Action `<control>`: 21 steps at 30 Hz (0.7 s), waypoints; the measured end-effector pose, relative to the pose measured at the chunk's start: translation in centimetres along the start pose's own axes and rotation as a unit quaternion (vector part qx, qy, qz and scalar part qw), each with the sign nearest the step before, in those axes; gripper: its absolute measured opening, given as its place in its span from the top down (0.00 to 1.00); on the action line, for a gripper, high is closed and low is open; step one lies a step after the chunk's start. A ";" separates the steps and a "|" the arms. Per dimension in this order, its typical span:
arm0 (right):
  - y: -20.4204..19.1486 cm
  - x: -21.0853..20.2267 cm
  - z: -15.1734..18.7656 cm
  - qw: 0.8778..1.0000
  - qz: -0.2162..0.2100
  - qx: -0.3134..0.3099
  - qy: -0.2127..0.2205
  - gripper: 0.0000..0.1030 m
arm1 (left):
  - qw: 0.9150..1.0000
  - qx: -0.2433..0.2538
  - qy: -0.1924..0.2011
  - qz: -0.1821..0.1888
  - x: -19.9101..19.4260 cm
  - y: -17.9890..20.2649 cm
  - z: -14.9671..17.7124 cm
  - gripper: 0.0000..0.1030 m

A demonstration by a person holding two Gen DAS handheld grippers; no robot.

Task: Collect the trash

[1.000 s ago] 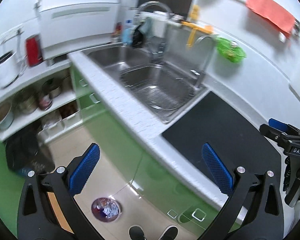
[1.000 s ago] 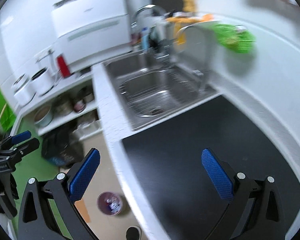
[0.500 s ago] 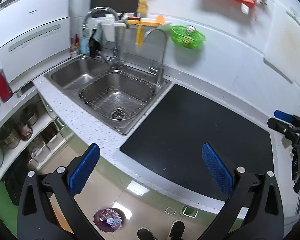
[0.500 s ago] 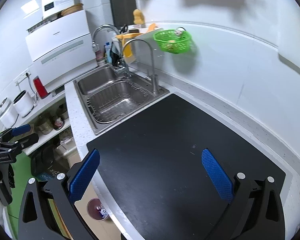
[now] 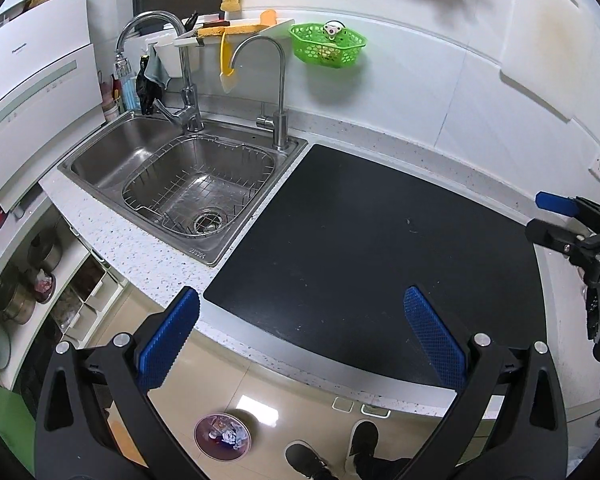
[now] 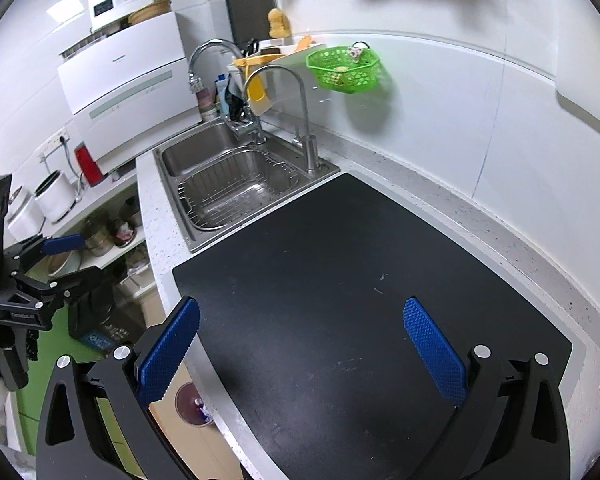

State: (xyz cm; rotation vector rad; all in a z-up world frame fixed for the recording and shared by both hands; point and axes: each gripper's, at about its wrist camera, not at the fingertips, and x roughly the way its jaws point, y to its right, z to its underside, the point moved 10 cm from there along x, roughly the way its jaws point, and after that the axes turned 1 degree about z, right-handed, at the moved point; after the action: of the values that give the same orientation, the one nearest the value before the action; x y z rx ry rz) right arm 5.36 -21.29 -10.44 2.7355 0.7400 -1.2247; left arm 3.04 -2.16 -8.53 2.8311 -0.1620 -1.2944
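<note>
A round trash bin (image 5: 221, 435) with crumpled scraps inside stands on the floor below the counter; it also shows in the right wrist view (image 6: 192, 404). My left gripper (image 5: 300, 332) is open and empty above the counter's front edge. My right gripper (image 6: 300, 344) is open and empty above the black mat (image 6: 360, 300). The mat (image 5: 380, 248) lies bare on the counter. Each gripper shows at the edge of the other's view: the right one (image 5: 568, 224) and the left one (image 6: 56, 260).
A steel double sink (image 5: 180, 184) with a wire rack and two taps sits left of the mat. A green basket (image 5: 327, 45) hangs on the white wall. Open shelves with pots (image 5: 16, 300) stand at the left. The person's shoes (image 5: 340, 452) are on the floor.
Both views have swung from the sink and floor toward the counter and steadied over the black mat. Both grippers stayed open and empty.
</note>
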 end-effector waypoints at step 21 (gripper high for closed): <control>-0.8 0.0 -0.6 1.000 -0.017 -0.020 0.003 0.05 | 0.999 -0.043 0.019 -0.027 -2.1 -0.9 -0.6 0.03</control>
State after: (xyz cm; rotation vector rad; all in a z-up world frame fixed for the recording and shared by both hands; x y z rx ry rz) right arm 5.41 -20.49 -9.95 2.7058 0.8055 -1.1962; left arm 2.20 -1.05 -6.57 2.8038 -0.0301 -1.2242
